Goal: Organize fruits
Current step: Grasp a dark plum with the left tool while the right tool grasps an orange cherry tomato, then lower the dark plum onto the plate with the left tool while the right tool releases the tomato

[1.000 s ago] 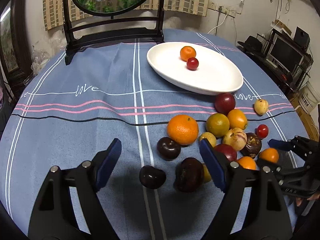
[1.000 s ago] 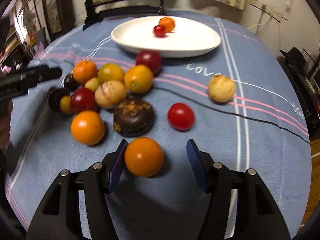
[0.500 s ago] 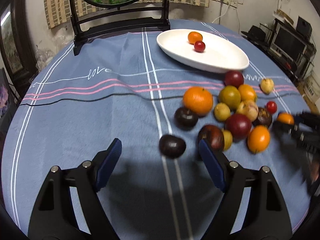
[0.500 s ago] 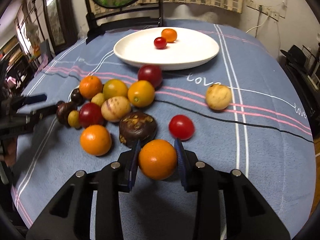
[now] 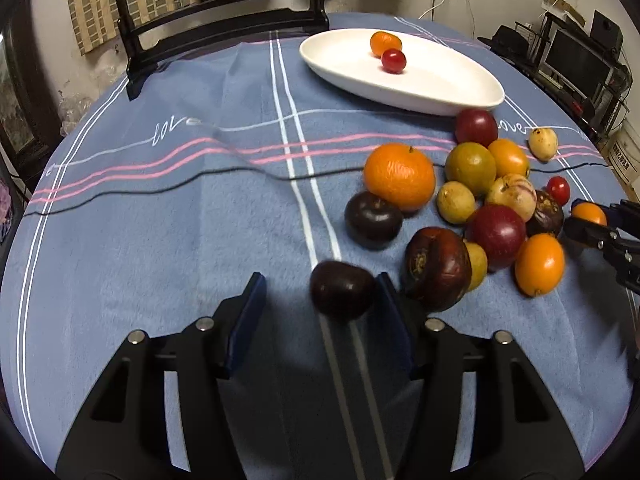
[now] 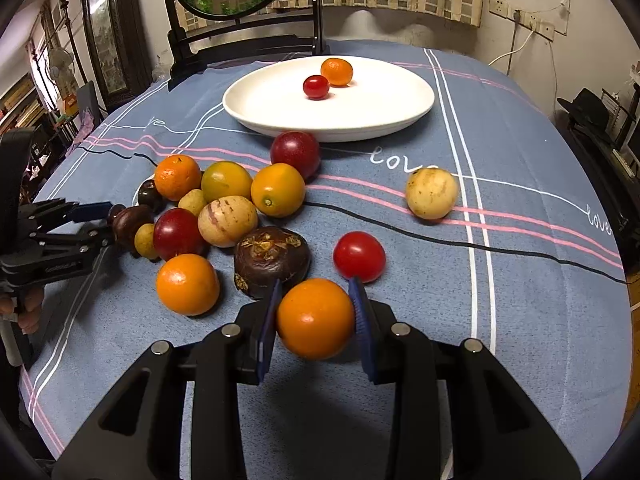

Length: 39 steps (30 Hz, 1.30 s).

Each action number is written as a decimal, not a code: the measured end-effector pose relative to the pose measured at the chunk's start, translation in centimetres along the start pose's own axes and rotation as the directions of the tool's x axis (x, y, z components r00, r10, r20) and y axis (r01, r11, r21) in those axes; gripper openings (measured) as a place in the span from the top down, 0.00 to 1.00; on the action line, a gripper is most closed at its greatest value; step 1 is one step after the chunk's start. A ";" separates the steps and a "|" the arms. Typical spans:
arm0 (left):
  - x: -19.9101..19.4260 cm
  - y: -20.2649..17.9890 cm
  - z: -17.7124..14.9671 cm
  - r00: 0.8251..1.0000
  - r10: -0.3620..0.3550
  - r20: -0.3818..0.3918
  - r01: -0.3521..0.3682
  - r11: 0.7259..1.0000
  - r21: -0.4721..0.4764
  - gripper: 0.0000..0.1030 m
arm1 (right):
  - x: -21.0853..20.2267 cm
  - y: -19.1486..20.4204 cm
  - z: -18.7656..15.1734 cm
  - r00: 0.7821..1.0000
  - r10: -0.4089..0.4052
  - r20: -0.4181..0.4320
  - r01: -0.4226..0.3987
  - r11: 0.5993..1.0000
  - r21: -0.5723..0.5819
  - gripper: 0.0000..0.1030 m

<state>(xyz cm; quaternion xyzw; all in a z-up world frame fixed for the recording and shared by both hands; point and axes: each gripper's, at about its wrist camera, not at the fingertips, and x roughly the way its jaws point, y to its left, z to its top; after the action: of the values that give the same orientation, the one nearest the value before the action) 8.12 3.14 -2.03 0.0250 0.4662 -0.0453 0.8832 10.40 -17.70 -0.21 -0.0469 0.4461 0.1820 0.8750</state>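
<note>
A dark plum (image 5: 342, 290) lies on the blue cloth between my left gripper's (image 5: 320, 304) fingers. Its jaws are closing: the right pad touches the plum, while a gap remains at the left pad. My right gripper (image 6: 316, 312) is shut on a small orange fruit (image 6: 316, 318), both pads pressing its sides. A white oval plate (image 5: 452, 96) at the back holds a small orange (image 5: 385, 43) and a red cherry tomato (image 5: 393, 60). A heap of mixed fruits (image 6: 228, 220) lies in front of the plate.
A large dark brown fruit (image 5: 436, 268) sits just right of the left gripper's right finger. A red tomato (image 6: 359, 256) and a brown-topped fruit (image 6: 272, 258) lie close ahead of the right gripper. A black mirror stand (image 5: 224, 20) rises at the table's far edge.
My left gripper sank toward the dark plum and its jaws narrowed around it. My right gripper's jaws shut on the orange fruit.
</note>
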 end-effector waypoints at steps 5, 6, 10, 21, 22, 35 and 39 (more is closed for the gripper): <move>-0.5 -0.5 0.0 0.999 -0.032 0.015 0.032 0.999 0.015 0.69 | -0.3 -0.1 0.1 1.000 0.004 0.015 -0.004 1.000 0.008 0.66; -0.9 -0.5 0.2 0.999 -0.044 0.021 0.044 0.999 0.007 0.69 | -0.4 -0.2 0.1 1.000 0.005 0.023 -0.005 1.000 0.010 0.66; -2.7 -1.2 1.9 0.995 -0.066 0.079 0.065 0.998 0.015 0.69 | -1.4 -0.5 0.5 0.995 0.003 0.101 -0.005 1.000 0.029 0.66; -2.5 -4.7 9.8 0.984 -0.097 0.147 0.096 0.995 0.017 0.69 | -2.4 -1.0 5.7 0.970 -0.080 0.229 0.064 0.995 0.079 0.66; -2.1 -4.9 10.4 0.986 -0.086 0.146 0.084 0.996 0.015 0.69 | -2.1 -0.8 6.5 0.967 -0.083 0.239 0.072 0.996 0.058 0.66; 4.5 -4.3 15.2 0.996 -0.006 0.092 0.012 0.998 -0.064 0.69 | 4.4 -0.6 11.8 0.971 -0.102 0.216 0.099 0.995 0.026 0.66; 5.4 -4.4 15.8 0.995 0.002 0.098 0.006 0.997 -0.074 0.66 | 5.5 -1.7 12.4 0.978 -0.095 0.185 0.081 0.993 0.080 0.58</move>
<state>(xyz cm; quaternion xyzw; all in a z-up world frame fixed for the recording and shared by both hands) 23.65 -2.95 2.40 -0.0106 0.4236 -0.0300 0.9053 23.41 -14.79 2.66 -0.0174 0.3652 0.1305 0.9216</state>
